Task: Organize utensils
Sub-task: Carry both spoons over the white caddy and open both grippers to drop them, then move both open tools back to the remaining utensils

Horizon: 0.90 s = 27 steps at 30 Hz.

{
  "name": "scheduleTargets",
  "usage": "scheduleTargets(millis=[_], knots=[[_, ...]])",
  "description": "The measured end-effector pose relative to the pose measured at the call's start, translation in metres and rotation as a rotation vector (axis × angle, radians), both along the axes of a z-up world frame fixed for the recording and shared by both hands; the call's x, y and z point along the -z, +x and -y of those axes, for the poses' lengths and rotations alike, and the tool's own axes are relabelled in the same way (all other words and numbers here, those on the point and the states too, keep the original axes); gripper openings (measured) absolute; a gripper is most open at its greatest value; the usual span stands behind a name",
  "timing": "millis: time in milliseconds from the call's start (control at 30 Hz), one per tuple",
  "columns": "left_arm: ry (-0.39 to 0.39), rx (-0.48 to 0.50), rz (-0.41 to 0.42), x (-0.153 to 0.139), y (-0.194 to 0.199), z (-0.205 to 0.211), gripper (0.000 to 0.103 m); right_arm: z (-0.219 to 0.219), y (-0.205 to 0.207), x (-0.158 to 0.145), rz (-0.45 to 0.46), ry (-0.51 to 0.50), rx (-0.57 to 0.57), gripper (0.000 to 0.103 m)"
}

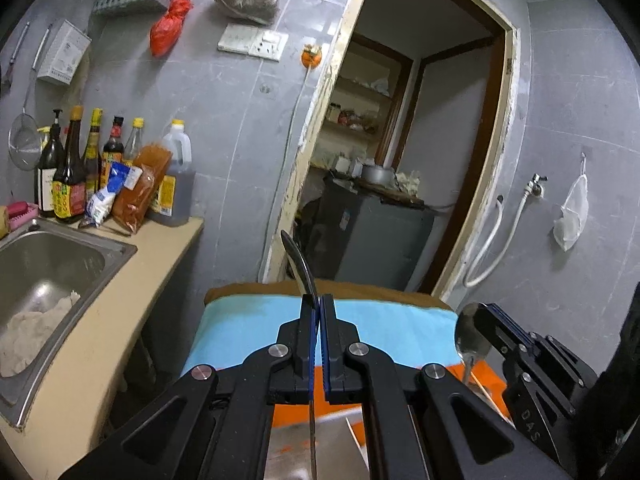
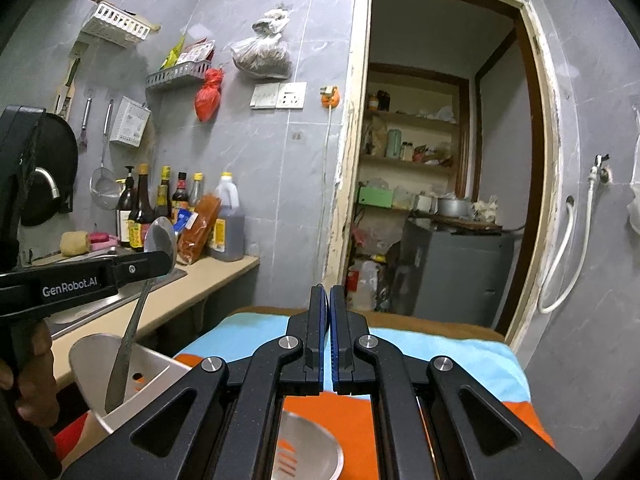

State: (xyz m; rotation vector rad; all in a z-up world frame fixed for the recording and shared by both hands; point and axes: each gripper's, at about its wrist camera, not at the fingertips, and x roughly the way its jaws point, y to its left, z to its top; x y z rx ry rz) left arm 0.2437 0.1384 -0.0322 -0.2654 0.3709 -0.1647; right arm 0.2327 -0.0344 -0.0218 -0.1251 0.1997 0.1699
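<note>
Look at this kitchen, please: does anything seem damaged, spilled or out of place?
Yes. The door frame looks damaged: the paint on its left post is chipped and peeling, with dark patches showing through. A crumpled cloth also lies in the sink. Nothing looks spilled.

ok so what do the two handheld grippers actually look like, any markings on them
Both are matte black. The left gripper and right gripper each have two flat fingers lined with ribbed blue pads, driven by angular linkage arms with triangular cut-outs and round silver pivot pins. Seen from the right wrist view, the left gripper's side carries white "GenRobot.AI" lettering. No cables are visible.
</note>
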Motion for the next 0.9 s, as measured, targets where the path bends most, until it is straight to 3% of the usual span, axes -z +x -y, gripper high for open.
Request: scheduleTargets(millis=[100, 167, 200, 267, 367, 433, 533, 667, 733, 900], knots=[[0.021, 0.010, -0.060, 0.002, -0.001, 0.001, 0.012, 0.005, -0.003, 0.000, -0.035, 0.029, -0.022, 0.006], [0.018, 0.001, -0.083, 0.003, -0.005, 0.000, 0.026, 0.009, -0.006, 0.000, -0.052, 0.044, -0.039, 0.016], [0.007, -0.004, -0.086, 0.002, -0.008, -0.002, 0.030, 0.010, -0.008, 0.000, -0.055, 0.050, -0.043, 0.027], [-0.012, -0.020, -0.086, 0.000, -0.014, -0.004, 0.055, 0.015, -0.013, -0.003, -0.056, 0.068, -0.049, 0.033], [-0.046, -0.050, -0.064, -0.006, -0.024, -0.007, 0.067, 0.023, -0.019, -0.010, -0.059, 0.084, -0.045, 0.034], [-0.035, -0.060, -0.062, -0.013, -0.028, -0.003, 0.071, 0.031, -0.025, -0.017, -0.052, 0.108, -0.032, 0.049], [-0.010, -0.083, -0.033, -0.025, -0.037, 0.007, 0.087, 0.046, -0.033, -0.027, -0.040, 0.135, -0.013, 0.060], [0.006, -0.119, 0.003, -0.040, -0.049, 0.023, 0.099, 0.069, -0.045, -0.041, -0.022, 0.160, 0.017, 0.076], [0.017, -0.138, 0.020, -0.046, -0.054, 0.033, 0.101, 0.083, -0.052, -0.046, -0.009, 0.164, 0.031, 0.090], [0.066, -0.161, 0.052, -0.058, -0.067, 0.070, 0.103, 0.122, -0.067, -0.057, 0.011, 0.159, 0.061, 0.100]])
